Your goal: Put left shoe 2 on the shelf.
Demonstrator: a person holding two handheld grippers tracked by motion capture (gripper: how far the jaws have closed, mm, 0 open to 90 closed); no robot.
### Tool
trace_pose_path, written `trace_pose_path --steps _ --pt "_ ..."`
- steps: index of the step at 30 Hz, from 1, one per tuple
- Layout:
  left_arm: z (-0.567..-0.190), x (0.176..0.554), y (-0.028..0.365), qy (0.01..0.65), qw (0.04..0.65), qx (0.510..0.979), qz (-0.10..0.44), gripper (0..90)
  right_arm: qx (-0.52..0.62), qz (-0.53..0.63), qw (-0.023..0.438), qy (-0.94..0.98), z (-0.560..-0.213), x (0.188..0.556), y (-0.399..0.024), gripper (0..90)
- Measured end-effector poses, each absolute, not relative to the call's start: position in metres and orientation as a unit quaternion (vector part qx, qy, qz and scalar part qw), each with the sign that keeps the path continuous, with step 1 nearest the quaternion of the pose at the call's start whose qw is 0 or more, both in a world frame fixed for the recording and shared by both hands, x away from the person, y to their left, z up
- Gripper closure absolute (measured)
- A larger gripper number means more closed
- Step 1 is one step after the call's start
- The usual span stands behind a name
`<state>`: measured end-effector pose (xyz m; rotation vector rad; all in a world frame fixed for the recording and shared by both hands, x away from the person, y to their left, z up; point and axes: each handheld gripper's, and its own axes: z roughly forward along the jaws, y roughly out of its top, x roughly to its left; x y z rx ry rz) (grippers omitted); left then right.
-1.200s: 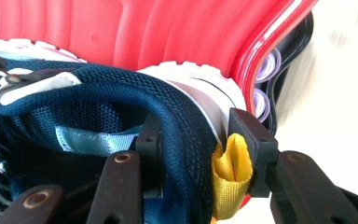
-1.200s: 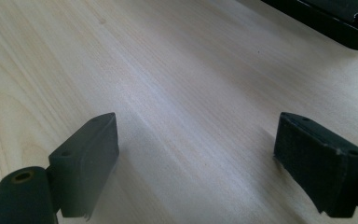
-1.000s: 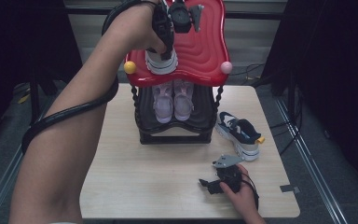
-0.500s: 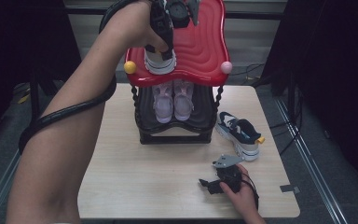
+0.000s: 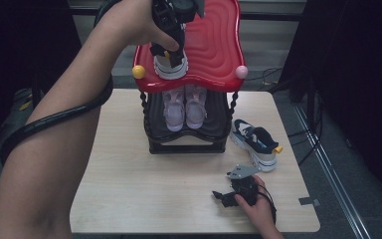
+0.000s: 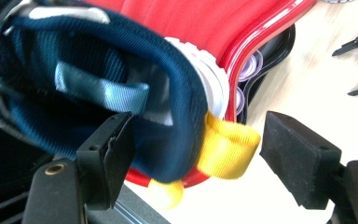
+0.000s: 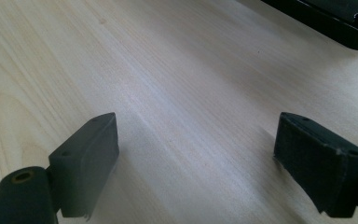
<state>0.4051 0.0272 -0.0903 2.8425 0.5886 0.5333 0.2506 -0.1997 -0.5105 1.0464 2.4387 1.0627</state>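
- While the left gripper (image 5: 166,50) hangs over the top shelf of the red wavy-moulded plastic shoe rack (image 5: 214,50), its jaws have just been opening; in the left gripper view they stand apart around the heel of the navy-and-white sneaker with a yellow pull tab (image 6: 121,93), the right pad clear of the tab, the left pad at the collar; contact there cannot be told.
- That sneaker (image 5: 169,67) sits on the red shelf, at about 11 o'clock from the table's centre, heel toward the person.
- Pale wood-grain table top (image 5: 154,189): matt, light beech tone, rounded corners; grain runs diagonally in the right gripper view.
- Rack stands at 12 o'clock on the table, on a black base (image 5: 186,144) with twisted black posts; a yellow ball (image 5: 138,71) and a pink ball (image 5: 241,71) cap the front corners of the red shelf.
- Pair of pale pink sneakers (image 5: 184,107) on the lower black shelf, side by side, toes toward the person.
- Second navy-and-white sneaker (image 5: 255,142) lies on the table at 3 o'clock, just beside the rack base.
- Right gripper (image 5: 229,195) rests at 5 o'clock on the table, jaws wide apart, bare wood between them.
- Room: dim, dark hangings at 9 and 3 o'clock, grey floor, cables (image 5: 273,79) behind the table, black hose-like cable (image 5: 54,122) draped along the left forearm.
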Motion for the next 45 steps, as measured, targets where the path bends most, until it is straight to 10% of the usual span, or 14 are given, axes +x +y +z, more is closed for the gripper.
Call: trace_pose_path --steps 45 --pt "-0.134 0.365 0.132 0.269 0.067 0.957 0.089 23.6 0.363 0.368 0.141 0.845 -0.510 0.251 -0.200 13.2"
